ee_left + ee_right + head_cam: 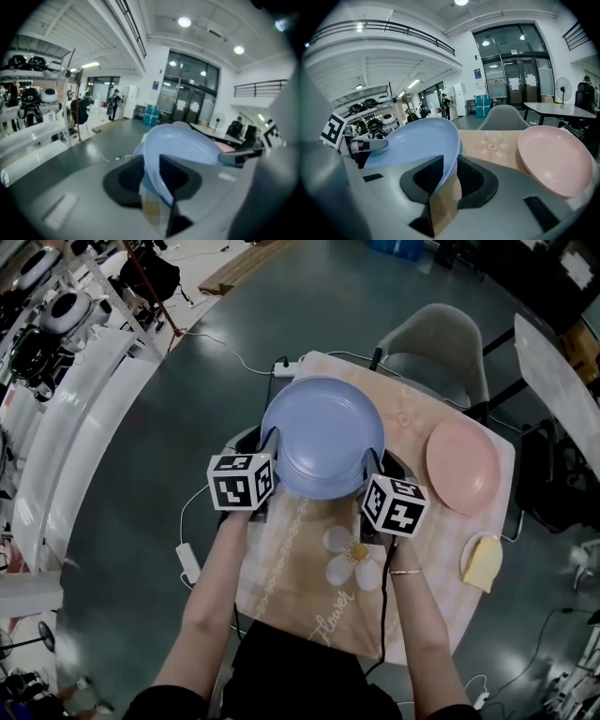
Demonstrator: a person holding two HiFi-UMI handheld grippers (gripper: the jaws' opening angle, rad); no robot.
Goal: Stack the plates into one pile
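A light blue plate (322, 435) hangs above the table, held by both grippers. My left gripper (269, 451) is shut on its left rim; in the left gripper view the blue plate (180, 145) runs edge-on between the jaws. On the right rim my right gripper (370, 468) is shut, with the blue plate (417, 140) pinched between its jaws. A pink plate (462, 465) lies on the table at the right, apart from the blue one, and the pink plate (555, 157) fills the right of the right gripper view.
The table (309, 615) has a beige flowered cloth. A yellow sponge-like item (484, 562) lies at its right edge near the pink plate. A grey chair (441, 341) stands behind the table. White cables and a power strip (188, 562) trail on the floor at left.
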